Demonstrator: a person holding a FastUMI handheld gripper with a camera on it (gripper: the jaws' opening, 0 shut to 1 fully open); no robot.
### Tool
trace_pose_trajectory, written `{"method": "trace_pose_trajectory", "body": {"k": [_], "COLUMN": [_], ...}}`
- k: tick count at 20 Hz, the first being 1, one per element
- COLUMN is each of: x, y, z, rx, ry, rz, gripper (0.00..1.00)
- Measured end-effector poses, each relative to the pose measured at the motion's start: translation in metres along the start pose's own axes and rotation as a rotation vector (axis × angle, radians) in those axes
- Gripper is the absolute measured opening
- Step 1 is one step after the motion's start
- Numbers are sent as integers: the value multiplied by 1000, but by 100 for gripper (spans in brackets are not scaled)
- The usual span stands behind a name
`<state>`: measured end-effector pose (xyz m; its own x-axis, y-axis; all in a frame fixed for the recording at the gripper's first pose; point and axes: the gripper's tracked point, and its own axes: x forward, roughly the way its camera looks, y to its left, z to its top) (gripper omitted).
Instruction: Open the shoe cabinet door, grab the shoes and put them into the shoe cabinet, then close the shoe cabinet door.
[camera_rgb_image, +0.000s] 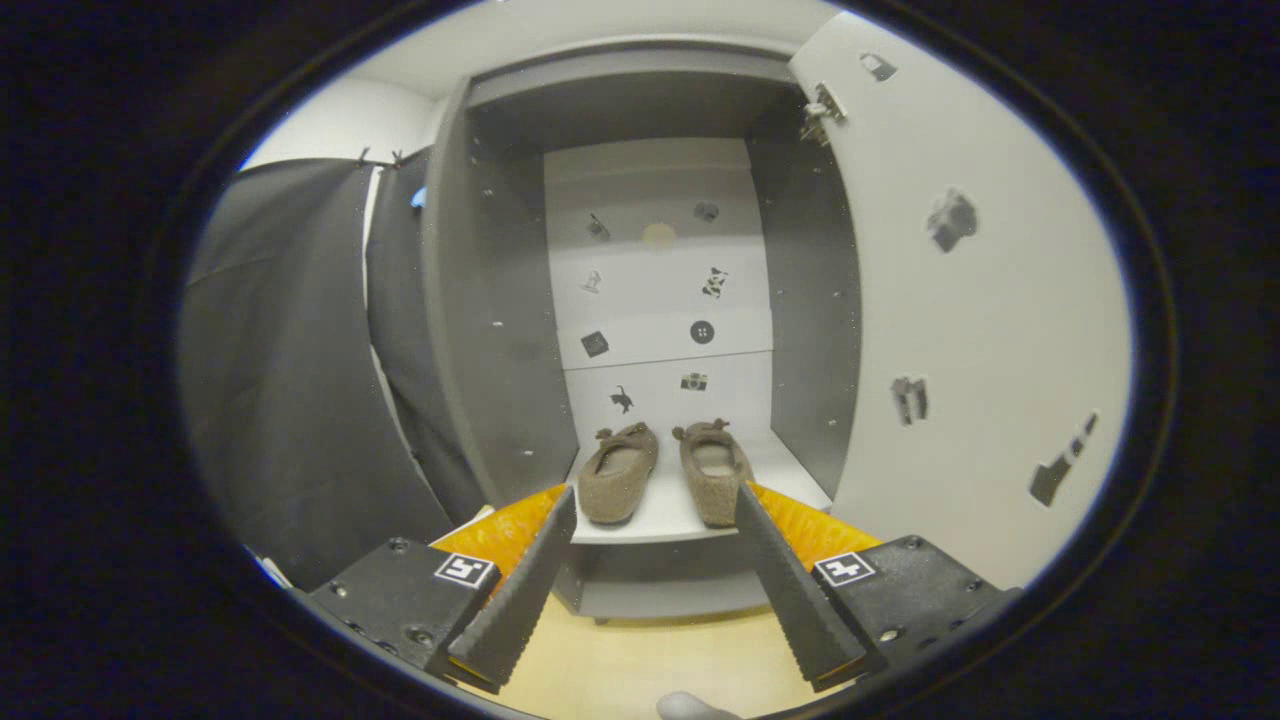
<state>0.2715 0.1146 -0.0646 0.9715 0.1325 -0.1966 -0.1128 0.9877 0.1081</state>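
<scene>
- The shoe cabinet stands open, and its door is swung wide to the right.
- Two brown slippers sit side by side on the low shelf inside the cabinet.
- The left slipper and the right slipper are close together but not touching.
- Each slipper is long from front to back. The heels face out toward the fingers and the toes point at the back wall.
- Each toe has a small bow or ears on it; I cannot tell which.
- The gripper has its fingers spread wide, and they hold nothing. The slippers lie just beyond the tips.
- The slippers look fuzzy, soft and light. I think they would squash easily and not slip much.
- A good place to pinch one would be the side rim by the heel.
- The shoes look put away, so I think the door needs closing next.
- The door looks flat, stiff and smooth, so pushing on its free edge seems best.
</scene>
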Motion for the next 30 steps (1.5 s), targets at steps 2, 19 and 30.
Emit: {"method": "trace_pose_trajectory", "body": {"k": [2, 19, 30], "x": [-39, -275, -198], "y": [-2, -237, -296], "z": [-8, -28, 0], "rx": [-21, 2, -28], "ry": [-3, -95, -88], "rz": [16, -284, -111], "gripper": [100, 100, 100]}}
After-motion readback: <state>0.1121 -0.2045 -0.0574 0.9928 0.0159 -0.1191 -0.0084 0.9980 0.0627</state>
